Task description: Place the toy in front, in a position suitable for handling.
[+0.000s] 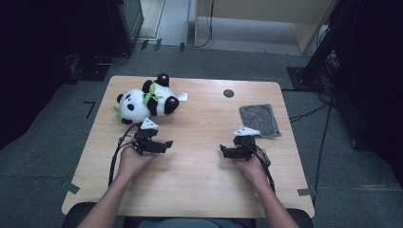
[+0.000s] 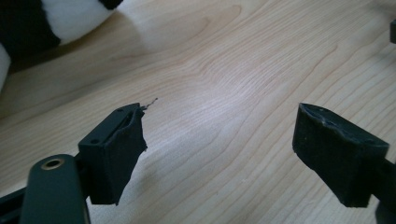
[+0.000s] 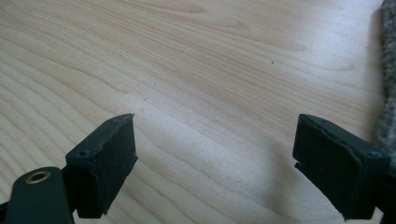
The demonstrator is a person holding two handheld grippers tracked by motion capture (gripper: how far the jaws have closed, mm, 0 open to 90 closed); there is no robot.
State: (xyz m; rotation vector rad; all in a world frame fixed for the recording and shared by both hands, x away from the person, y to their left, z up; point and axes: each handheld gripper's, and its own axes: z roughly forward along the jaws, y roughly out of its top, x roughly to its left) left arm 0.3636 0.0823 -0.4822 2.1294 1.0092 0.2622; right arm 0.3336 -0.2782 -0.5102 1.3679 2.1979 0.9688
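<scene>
A black and white plush panda [image 1: 145, 102] with green leaves lies on its side at the far left of the wooden table [image 1: 199, 175]. My left gripper [image 1: 151, 140] hovers just in front of it, jaws apart. In the left gripper view the panda [image 2: 51, 23] sits at the top left, beyond the left gripper [image 2: 219, 135], and only bare wood lies between the jaws. A grey cloth [image 1: 259, 119] lies flat at the right. My right gripper [image 1: 240, 148] rests near its front left corner, open. In the right gripper view the cloth [image 3: 388, 70] runs along the right edge, outside the right gripper [image 3: 215, 144].
A small dark round mark [image 1: 228, 93] sits near the table's far edge. A white tag [image 1: 182, 97] sticks out of the panda's right side. Black stands and cables [image 1: 328, 66] crowd the floor to the right of the table.
</scene>
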